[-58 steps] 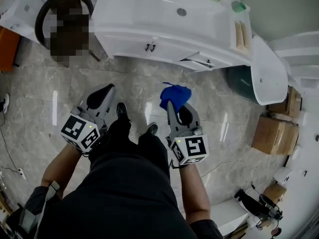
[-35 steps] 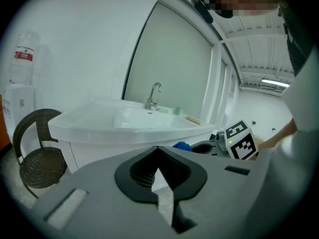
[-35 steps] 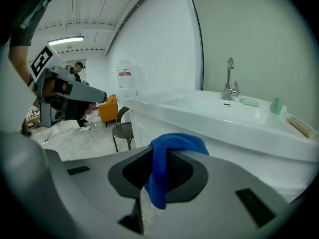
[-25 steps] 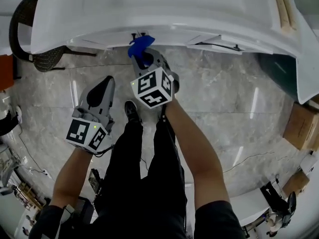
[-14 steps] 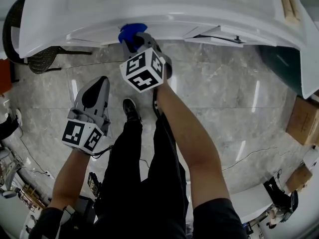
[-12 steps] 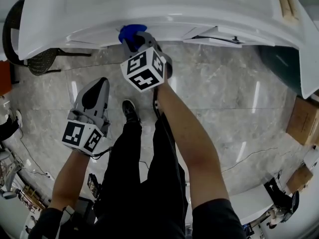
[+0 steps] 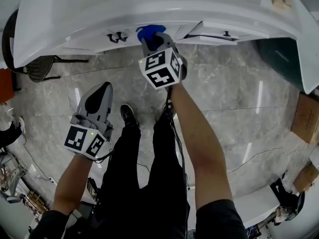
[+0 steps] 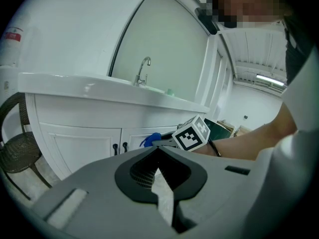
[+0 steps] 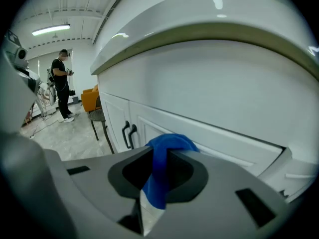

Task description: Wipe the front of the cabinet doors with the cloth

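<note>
A blue cloth [image 7: 149, 32] is bunched between the jaws of my right gripper [image 7: 152, 40], which is shut on it. The cloth [image 9: 167, 148] presses against the white cabinet door [image 9: 214, 133], just right of the pair of black handles [image 9: 128, 132]. In the head view the handles [image 7: 115, 36] lie left of the cloth. My left gripper [image 7: 97, 99] hangs lower over the floor, away from the cabinet, shut with nothing in it. The left gripper view looks past its own jaws [image 8: 158, 151] at the right gripper's marker cube [image 8: 192, 133] and the cloth [image 8: 149, 139].
A drawer front [image 7: 222, 33] stands ajar right of the cloth. A wicker chair [image 7: 37, 66] stands left of the cabinet, a dark green tub [image 7: 279, 59] at the right, a cardboard box [image 7: 306, 118] beyond. A person [image 9: 62, 83] stands far off. My legs are below.
I have come up to the cabinet. The right gripper carried the cloth onto the door front, then slid it rightward past the black handles. The left gripper stayed low and shut.
</note>
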`<state>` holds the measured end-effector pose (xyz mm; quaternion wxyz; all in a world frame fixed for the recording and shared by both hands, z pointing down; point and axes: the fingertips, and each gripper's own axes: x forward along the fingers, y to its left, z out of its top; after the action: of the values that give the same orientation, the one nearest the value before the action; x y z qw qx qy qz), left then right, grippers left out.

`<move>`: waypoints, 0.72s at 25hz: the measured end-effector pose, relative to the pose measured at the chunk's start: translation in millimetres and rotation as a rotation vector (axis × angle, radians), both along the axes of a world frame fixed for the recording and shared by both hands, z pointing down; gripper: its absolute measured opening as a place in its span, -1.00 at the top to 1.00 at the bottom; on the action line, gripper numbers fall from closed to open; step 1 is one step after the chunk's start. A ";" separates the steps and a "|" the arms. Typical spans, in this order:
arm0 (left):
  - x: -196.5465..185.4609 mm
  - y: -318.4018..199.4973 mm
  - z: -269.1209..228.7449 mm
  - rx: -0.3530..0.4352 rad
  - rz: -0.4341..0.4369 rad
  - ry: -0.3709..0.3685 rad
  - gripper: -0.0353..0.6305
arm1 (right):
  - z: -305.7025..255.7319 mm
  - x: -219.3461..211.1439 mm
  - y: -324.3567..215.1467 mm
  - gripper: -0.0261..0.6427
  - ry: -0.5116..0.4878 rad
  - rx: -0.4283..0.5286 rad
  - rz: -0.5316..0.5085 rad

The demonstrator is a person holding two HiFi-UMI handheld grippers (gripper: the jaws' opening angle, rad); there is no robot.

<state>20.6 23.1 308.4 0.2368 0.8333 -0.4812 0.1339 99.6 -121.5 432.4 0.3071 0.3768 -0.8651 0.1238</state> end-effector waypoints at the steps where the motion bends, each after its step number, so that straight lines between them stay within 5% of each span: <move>1: 3.8 2.1 1.4 0.001 0.001 0.007 0.90 | 2.3 10.4 -1.5 0.75 0.012 0.004 0.008; 18: 2.2 17.2 6.1 0.006 -0.017 0.021 0.90 | 16.4 143.0 -1.0 0.75 0.146 0.018 0.238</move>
<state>22.8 40.3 314.6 0.2406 0.8313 -0.4861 0.1218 242.6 -122.5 448.8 0.3492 0.4873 -0.7907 0.1238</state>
